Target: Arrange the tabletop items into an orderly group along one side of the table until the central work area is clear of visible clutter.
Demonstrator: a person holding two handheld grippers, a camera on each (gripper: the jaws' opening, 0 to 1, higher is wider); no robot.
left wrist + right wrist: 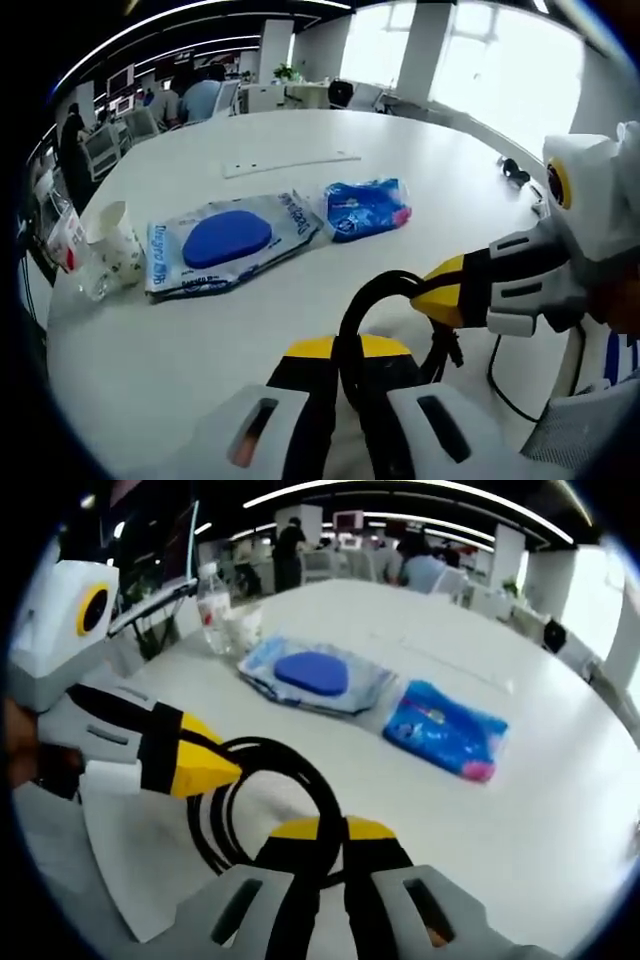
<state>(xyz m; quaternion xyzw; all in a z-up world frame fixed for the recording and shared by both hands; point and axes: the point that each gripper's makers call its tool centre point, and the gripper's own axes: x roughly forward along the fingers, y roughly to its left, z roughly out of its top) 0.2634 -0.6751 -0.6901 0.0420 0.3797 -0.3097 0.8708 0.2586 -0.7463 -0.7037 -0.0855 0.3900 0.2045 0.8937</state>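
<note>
- Left gripper (340, 350) clamps a coiled black cable (365, 300) at lower centre of the left gripper view.
- Right gripper (325, 830) bites the same cable (290, 770), lower centre of its view.
- Wipes pack (225, 243) and blue pouch (365, 208) lie mid-frame on the white table (300, 135); paper cup (112, 240) stands far left.

Left gripper (345, 370) sat low over the table's (300, 130) near edge, jaws clamped on a loop of black cable (365, 310). Right gripper (440, 298) came in from the right, yellow tips touching the same loop; whether it gripped was unclear. Mid-table: wet-wipes pack with blue lid (228, 243), small blue packet (366, 208) just beside it. Paper cup (112, 240) and a clear bottle (68, 245) stood together at the left edge. White strip (290, 163) lay farther back.
</note>
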